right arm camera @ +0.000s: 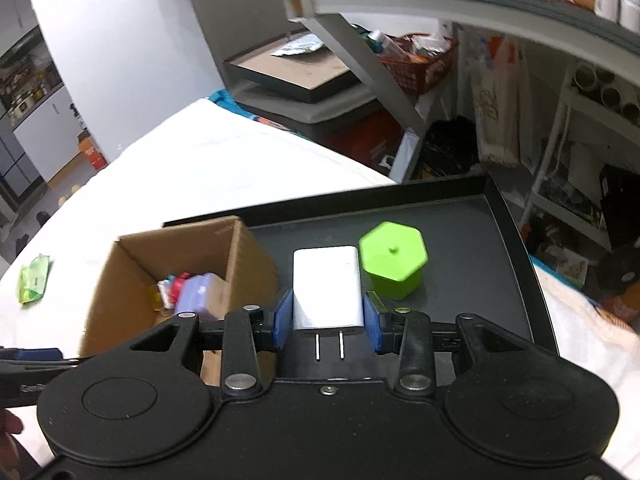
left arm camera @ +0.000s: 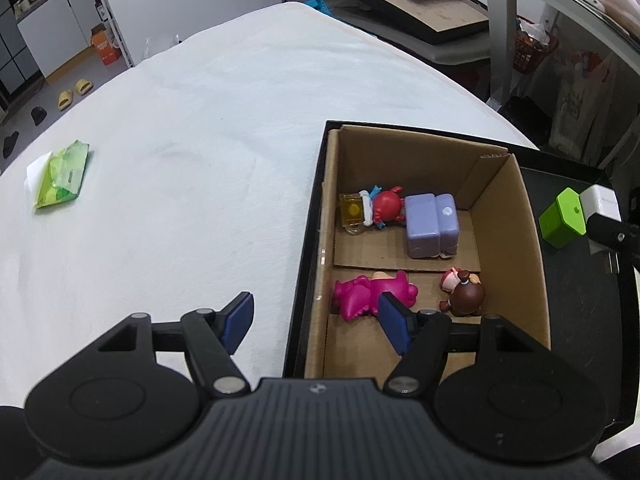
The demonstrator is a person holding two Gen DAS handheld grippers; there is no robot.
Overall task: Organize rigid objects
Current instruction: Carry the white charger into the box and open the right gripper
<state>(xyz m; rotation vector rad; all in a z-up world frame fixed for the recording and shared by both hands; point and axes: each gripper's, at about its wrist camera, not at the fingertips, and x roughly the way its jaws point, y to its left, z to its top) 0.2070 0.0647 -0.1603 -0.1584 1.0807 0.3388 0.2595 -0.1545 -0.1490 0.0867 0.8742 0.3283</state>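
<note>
Left wrist: left gripper (left arm camera: 316, 322) open, empty, over cardboard box (left arm camera: 532, 264) near edge.

Right wrist: right gripper (right arm camera: 327, 316) clamped on white charger (right arm camera: 326, 284) flat sides, above black tray (right arm camera: 480, 264). Looks light, stiff, slick plastic; flat-side hold seems fine.

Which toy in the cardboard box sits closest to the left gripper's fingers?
The pink figure, lying in the near compartment, partly behind the left gripper's right pad. The brown-haired doll sits further right; the red figure lies in the far compartment.
</note>
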